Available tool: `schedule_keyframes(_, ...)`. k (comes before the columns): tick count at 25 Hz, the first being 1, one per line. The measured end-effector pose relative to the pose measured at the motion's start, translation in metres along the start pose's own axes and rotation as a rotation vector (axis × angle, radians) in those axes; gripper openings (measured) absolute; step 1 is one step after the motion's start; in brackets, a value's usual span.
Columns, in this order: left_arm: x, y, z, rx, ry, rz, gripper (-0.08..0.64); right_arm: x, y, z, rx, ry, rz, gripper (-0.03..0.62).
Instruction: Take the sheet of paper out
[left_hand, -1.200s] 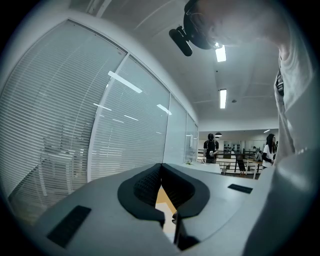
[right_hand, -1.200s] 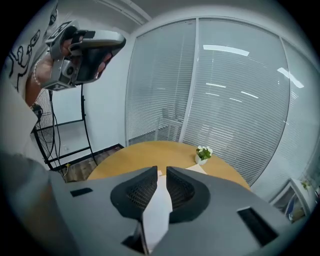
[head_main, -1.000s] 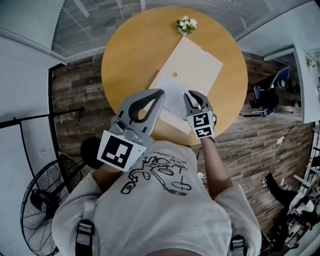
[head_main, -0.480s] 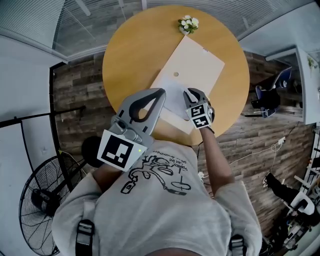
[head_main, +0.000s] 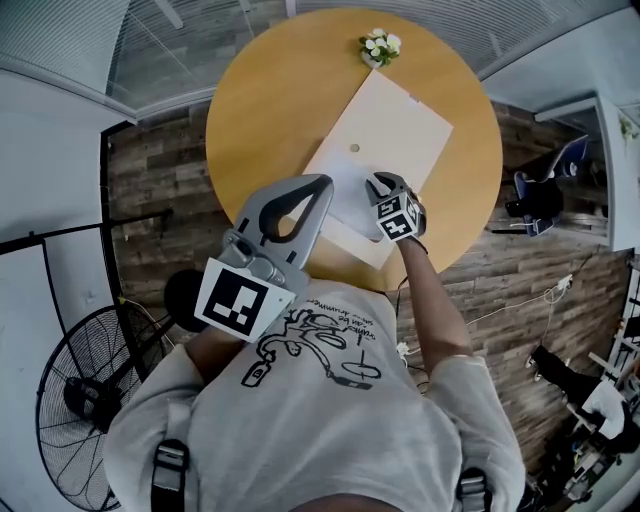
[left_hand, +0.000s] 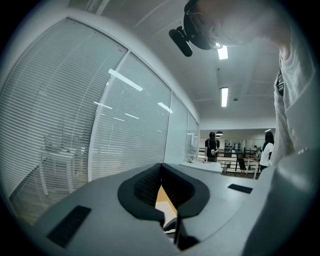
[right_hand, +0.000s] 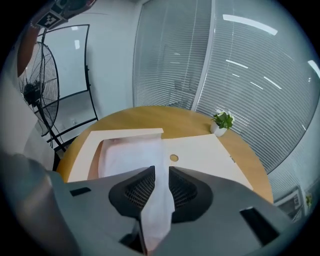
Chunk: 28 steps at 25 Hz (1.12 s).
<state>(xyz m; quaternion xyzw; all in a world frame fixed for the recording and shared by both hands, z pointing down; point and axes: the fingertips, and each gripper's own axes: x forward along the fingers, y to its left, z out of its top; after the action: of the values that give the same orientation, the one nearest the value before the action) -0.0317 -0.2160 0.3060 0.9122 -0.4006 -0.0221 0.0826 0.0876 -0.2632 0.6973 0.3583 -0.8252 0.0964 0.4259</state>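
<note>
A cream envelope (head_main: 395, 125) with a round button lies on the round wooden table (head_main: 270, 100). A white sheet of paper (head_main: 345, 195) sticks partly out of its near, open end. My right gripper (head_main: 380, 182) points down at that end. In the right gripper view a strip of the sheet (right_hand: 157, 200) runs up between the jaws of my right gripper (right_hand: 161, 172), which are opening, and the pads stand apart from it. The rest of the sheet (right_hand: 130, 152) lies in the envelope (right_hand: 210, 155). My left gripper (head_main: 318, 185) hangs level above the table's near edge, tips together and nothing in it (left_hand: 161, 167).
A small potted plant (head_main: 378, 46) stands at the table's far edge, beyond the envelope. A floor fan (head_main: 75, 400) is at the left on the wooden floor. Glass walls with blinds close off the far side. Two people stand far off in the left gripper view.
My right gripper has sunk toward the table and moved a little forward over the sheet's near end. The left gripper has stayed where it was.
</note>
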Motion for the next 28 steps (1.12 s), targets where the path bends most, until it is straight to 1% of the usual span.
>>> schedule_keyframes(14, 0.008, 0.008, -0.005, 0.000, 0.019, 0.011, 0.021, 0.048, -0.001, -0.036, -0.028, 0.120, 0.075, 0.123)
schedule_keyframes(28, 0.008, 0.017, -0.011, -0.006, 0.038, 0.032, 0.021, 0.074, -0.004, -0.049, -0.062, 0.187, 0.135, 0.172)
